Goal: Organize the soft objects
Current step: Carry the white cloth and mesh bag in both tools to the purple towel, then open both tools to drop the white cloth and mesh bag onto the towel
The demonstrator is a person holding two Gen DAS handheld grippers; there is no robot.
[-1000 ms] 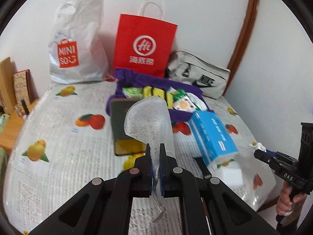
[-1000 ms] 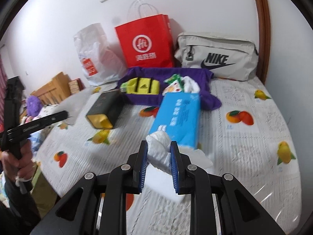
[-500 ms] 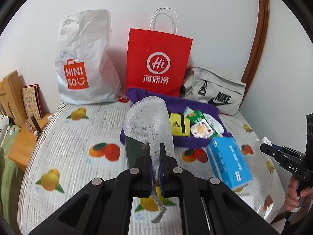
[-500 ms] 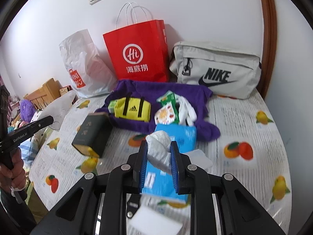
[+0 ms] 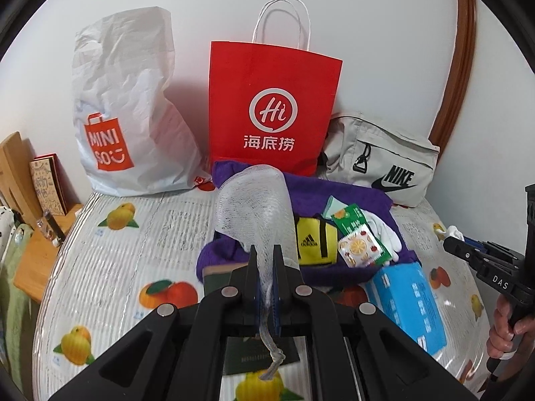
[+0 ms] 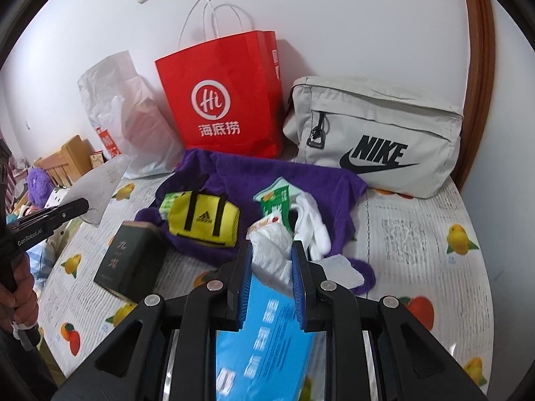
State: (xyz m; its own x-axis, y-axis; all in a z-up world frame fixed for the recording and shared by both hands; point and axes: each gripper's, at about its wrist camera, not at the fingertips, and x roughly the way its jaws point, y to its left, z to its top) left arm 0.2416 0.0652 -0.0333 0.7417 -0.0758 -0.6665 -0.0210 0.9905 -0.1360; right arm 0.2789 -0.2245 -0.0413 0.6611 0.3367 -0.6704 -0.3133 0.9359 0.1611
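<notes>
My left tongs [image 5: 264, 260] are pinched tight on a white mesh pouch [image 5: 252, 204], which stands up from the pads with its drawstring hanging below them; my right tongs [image 6: 271, 264] are part-way closed on a crumpled white cloth [image 6: 272, 250] that fills the gap between the blue pads. Both are held in the air over the bed [image 6: 418, 234], whose cover is printed with oranges and lemons. Ahead lies a purple towel [image 6: 260, 173] spread on the bed, and on it sit a yellow mini duffel [image 6: 204, 217], green snack packets [image 6: 274, 200] and a white glove [image 6: 314, 220]. A dark box [image 6: 130, 260] lies just left of the towel's near edge, and a blue tissue pack [image 5: 409, 304] lies at its near right — in the right view it shows under my tongs. Against the wall stand a white plastic bag [image 5: 130, 107], a red paper bag [image 5: 271, 107] and a grey Nike bag [image 6: 374, 133], side by side. From the left view I can see the right tongs' tip [image 5: 451, 239] off to the side with white cloth in it, and the hand [image 5: 508, 320] gripping its handle.
</notes>
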